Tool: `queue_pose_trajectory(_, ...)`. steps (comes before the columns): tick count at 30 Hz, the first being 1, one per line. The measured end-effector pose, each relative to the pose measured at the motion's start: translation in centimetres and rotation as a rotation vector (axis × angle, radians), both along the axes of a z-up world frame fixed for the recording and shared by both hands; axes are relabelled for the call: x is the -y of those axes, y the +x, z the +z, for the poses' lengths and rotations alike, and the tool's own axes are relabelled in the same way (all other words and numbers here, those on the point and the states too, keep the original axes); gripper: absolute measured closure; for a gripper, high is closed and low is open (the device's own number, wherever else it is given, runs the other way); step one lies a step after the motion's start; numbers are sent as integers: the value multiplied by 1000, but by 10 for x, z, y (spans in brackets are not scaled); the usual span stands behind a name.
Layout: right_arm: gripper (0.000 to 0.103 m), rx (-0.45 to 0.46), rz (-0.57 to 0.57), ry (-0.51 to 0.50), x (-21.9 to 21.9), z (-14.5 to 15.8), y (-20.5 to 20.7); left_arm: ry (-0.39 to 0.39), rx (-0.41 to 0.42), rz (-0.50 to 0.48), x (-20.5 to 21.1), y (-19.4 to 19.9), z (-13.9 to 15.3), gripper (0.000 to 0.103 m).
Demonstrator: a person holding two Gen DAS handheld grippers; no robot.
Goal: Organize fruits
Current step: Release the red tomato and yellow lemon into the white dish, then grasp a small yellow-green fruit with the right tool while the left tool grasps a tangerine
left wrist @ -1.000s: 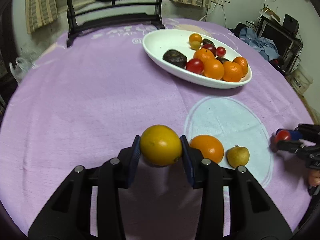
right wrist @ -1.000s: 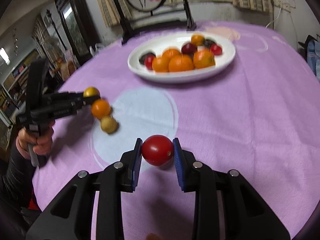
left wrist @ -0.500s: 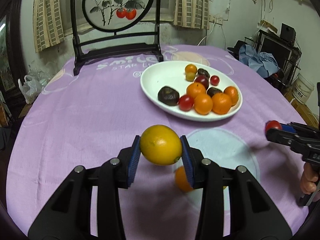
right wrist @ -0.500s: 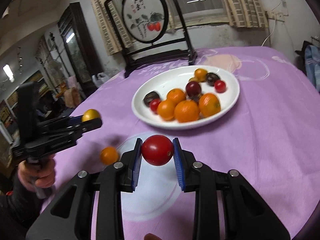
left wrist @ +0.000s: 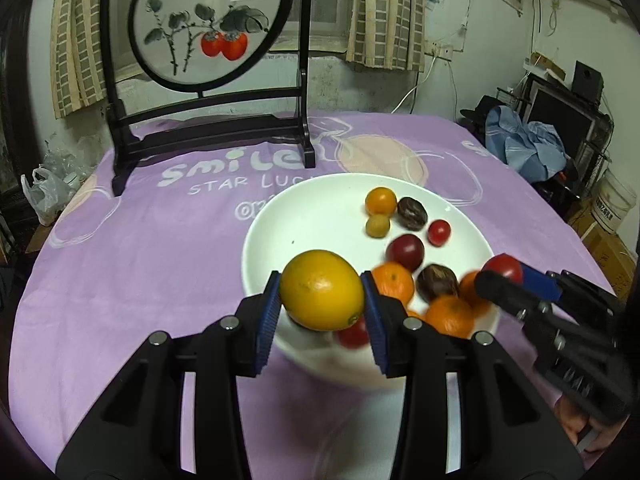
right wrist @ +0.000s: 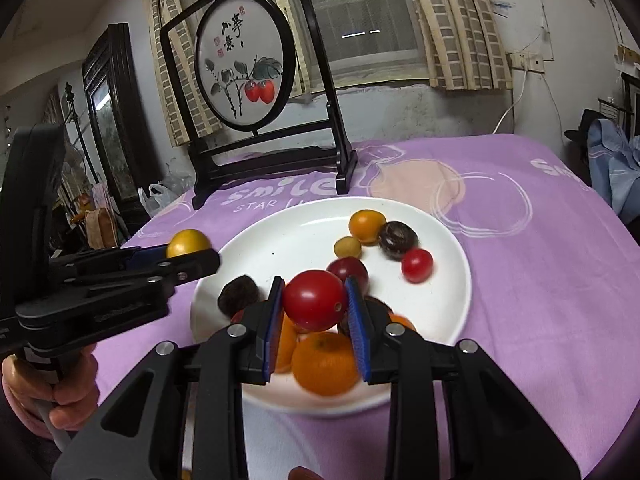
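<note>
Yellow-orange round citrus fruit (left wrist: 322, 290) sits pinched in your left gripper (left wrist: 322, 300) jaws; your right gripper (right wrist: 316, 304) pinches a red tomato (right wrist: 315, 299). Beyond both jaws lies the white oval plate (left wrist: 312, 204): lower, then release.

Yellow lemon (left wrist: 322, 290), red tomato (right wrist: 315, 300), white plate (left wrist: 304, 216), purple tablecloth (left wrist: 140, 260).

The white plate (right wrist: 448, 300) looks glazed and glossy. Under it, the purple cloth (left wrist: 132, 264) over the tabletop is matt and softly woven. Beyond the plate, the dark frame (right wrist: 340, 148) has a lacquered sheen. The red tomato (right wrist: 315, 299) is smooth and shiny; the yellow citrus (left wrist: 322, 290) is finely dimpled.
</note>
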State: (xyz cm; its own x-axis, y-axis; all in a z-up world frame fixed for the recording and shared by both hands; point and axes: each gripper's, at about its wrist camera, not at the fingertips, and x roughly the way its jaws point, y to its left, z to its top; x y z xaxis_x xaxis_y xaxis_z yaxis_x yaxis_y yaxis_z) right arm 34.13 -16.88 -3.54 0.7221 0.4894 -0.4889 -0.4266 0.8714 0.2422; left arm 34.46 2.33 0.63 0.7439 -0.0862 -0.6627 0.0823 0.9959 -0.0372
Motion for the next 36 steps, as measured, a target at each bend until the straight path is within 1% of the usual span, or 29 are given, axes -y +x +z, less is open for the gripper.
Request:
queue_pose_trajectory(1, 51, 2, -11, -10, 0, -1, -1, 4, -1, 5, 1, 5, -2, 63)
queue_pose_trajectory(2, 38, 3, -24, -21, 2, 0, -3, 3, -5, 9, 3, 13, -4, 63)
queue_pose_trajectory(3, 38, 8, -29, -26, 4, 3, -5, -2, -12, 10, 3, 15, -6, 62)
queue_pose_trajectory(4, 38, 14, -23, -22, 6, 6, -7, -5, -18, 16, 3, 16, -8, 51)
queue_pose_trajectory(5, 38, 29, -16, -9, 9, 12, -12, 1, -19, 34, 2, 15, -8, 21)
queue_pose_trajectory(6, 38, 43, -15, 0, 10, 16, -18, 8, -4, 52, 1, 11, -6, 10)
queue_pose_trajectory(7, 38, 51, -13, 4, 12, 20, -22, 14, 24, 64, 0, 5, -2, 6)
queue_pose_trajectory(9, 38, 58, 5, 17, 14, 25, -31, 36, 53, 66, 0, -3, 6, 5)
queue_pose_trajectory(13, 37, 75, 53, 25, 12, 29, -51, 34, 67, 64, 2, -17, 14, 4)
queue_pose_trajectory(15, 37, 74, 71, 17, 8, 28, -59, 50, 75, 60, 3, -25, 15, 3)
queue_pose_trajectory(17, 37, 75, 108, -11, 0, 25, -67, 70, 83, 59, 3, -34, 15, 2)
queue_pose_trajectory(21, 38, 98, 141, -90, -13, 19, -82, 92, 84, 72, -8, -56, 7, 2)
queue_pose_trajectory(25, 37, 85, 236, -113, -23, 14, -97, 131, 87, 119, -21, -73, -1, 2)
queue_pose_trajectory(28, 37, 22, 347, -165, -37, 4, -104, 139, 95, 169, -37, -84, -2, 2)
queue_pose_trajectory(29, 37, 1, 371, -188, -41, -1, -105, 139, 97, 181, -41, -85, -2, 2)
queue_pose_trajectory(30, 37, 1, 371, -188, -41, -1, -105, 147, 98, 213, -47, -87, -3, 2)
queue_pose_trajectory(32, 37, -32, 419, -239, -51, -11, -110, 159, 97, 271, -57, -89, -5, 2)
queue_pose_trajectory(34, 37, -39, 457, -289, -61, -18, -117, 156, 76, 307, -65, -86, -8, 2)
queue_pose_trajectory(36, 37, -37, 471, -323, -67, -22, -122, 128, 45, 319, -72, -83, -11, 2)
